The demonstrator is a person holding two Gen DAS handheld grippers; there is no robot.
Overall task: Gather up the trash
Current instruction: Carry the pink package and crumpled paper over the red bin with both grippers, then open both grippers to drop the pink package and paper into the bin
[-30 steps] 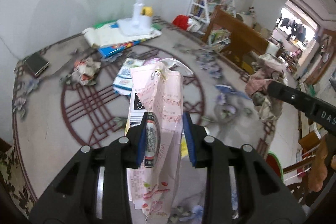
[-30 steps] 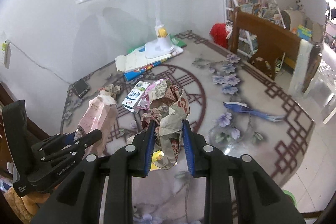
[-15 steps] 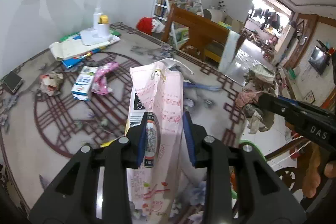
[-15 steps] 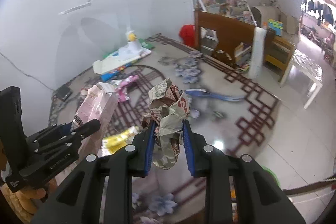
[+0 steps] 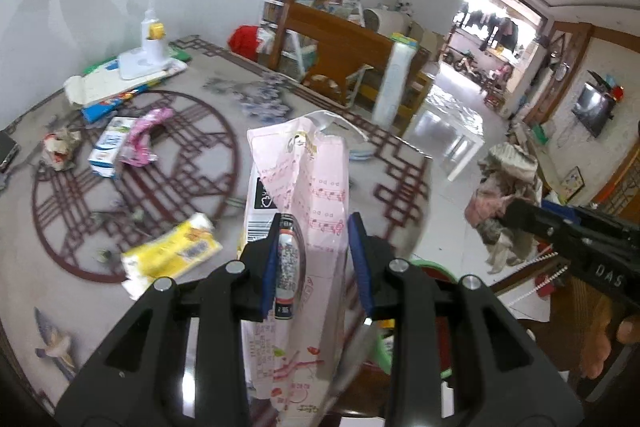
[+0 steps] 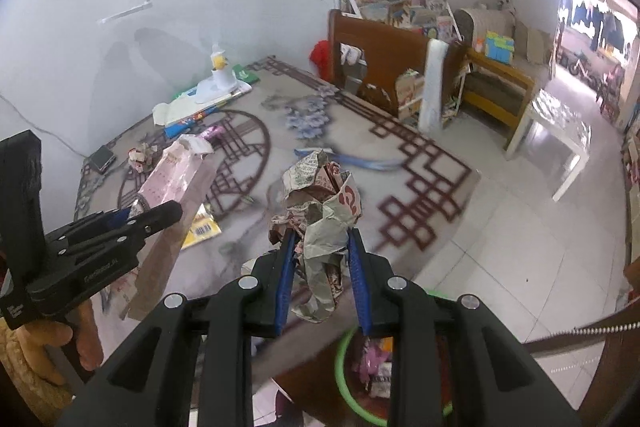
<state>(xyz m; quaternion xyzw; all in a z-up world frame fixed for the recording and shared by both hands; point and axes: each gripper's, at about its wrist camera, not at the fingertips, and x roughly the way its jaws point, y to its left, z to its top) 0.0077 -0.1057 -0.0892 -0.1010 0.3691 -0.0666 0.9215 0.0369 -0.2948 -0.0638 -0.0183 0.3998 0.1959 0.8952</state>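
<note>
My left gripper (image 5: 316,259) is shut on a tall pink carton (image 5: 308,195), held upright near the table's edge. In the right wrist view the same carton (image 6: 172,179) leans in the left gripper (image 6: 132,217) at the left. My right gripper (image 6: 320,263) is shut on a crumpled wad of newspaper (image 6: 320,211). Below it a green-rimmed bin (image 6: 348,383) with trash inside shows between the fingers. In the left wrist view the bin's green rim (image 5: 380,351) peeks out behind the carton, and the right gripper (image 5: 520,215) holds the newspaper wad (image 5: 504,187) at the right.
On the patterned table (image 5: 80,219) lie a yellow packet (image 5: 172,255), a blue-white box (image 5: 108,147), a pink wrapper (image 5: 144,135), a crumpled paper (image 5: 60,147) and a white desk lamp (image 5: 148,55) on papers. A wooden bench (image 6: 384,67) and tiled floor (image 6: 520,247) lie beyond.
Both grippers have swung to the right, away from the table's middle and toward its edge, each keeping its load. The green bin has come into view below them.
</note>
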